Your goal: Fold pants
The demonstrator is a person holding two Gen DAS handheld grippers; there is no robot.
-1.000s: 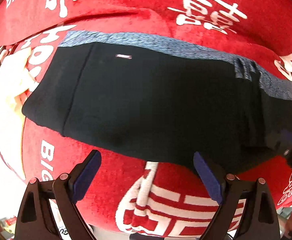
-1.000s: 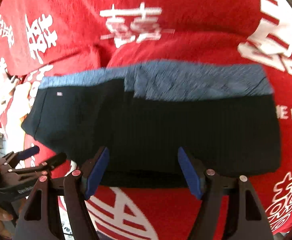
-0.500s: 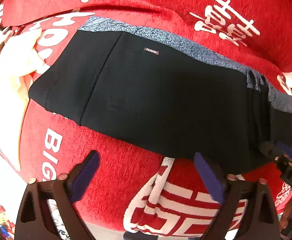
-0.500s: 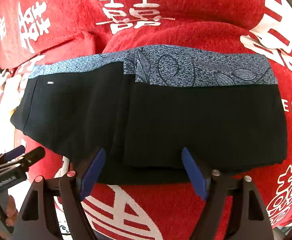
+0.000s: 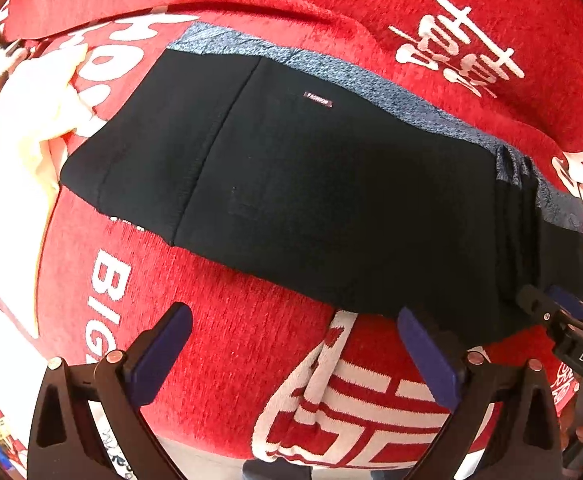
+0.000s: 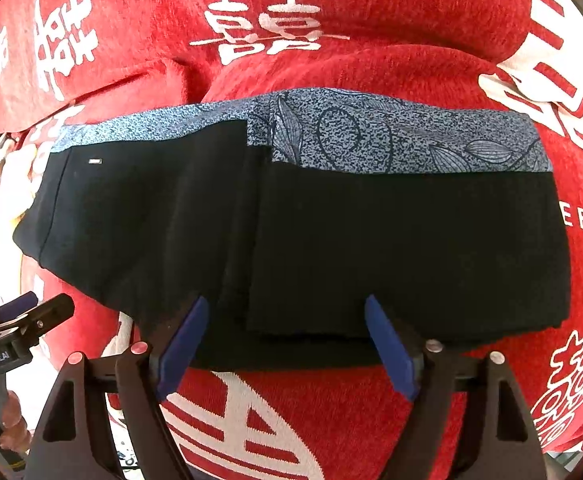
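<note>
Black pants (image 6: 331, 248) lie flat on a red blanket (image 6: 371, 20) with white printed characters, already doubled at least once: a second layer overlaps the first just ahead of the right jaws, and a blue-grey patterned waistband (image 6: 391, 136) runs along the far edge. Right gripper (image 6: 287, 344): jaws spread and empty, near hem of the pants lying just ahead of and between the pads, no contact visible; the right fingertip (image 6: 387, 344) appears over the hem but I cannot tell whether it touches. Left gripper (image 5: 291, 356): jaws fully spread, nothing between them, only red blanket ahead; pants edge sits just beyond the right-hand pad and runs away up and to the left of the jaws. A pale cloth (image 5: 23, 128) lies far to the left of the left jaws, clear of the work. Handling judgement: fabric looks thin, soft and light, will drape and sag when lifted, layers likely to slide over one another; not fragile. Best hold is probably a pinch through all layers at the near hem corners, one gripper per end, so the stack lifts as one. Pinching only the top layer would likely undo the fold. Waistband looks thicker and may give the firmer grip if the fold runs that way.
</note>
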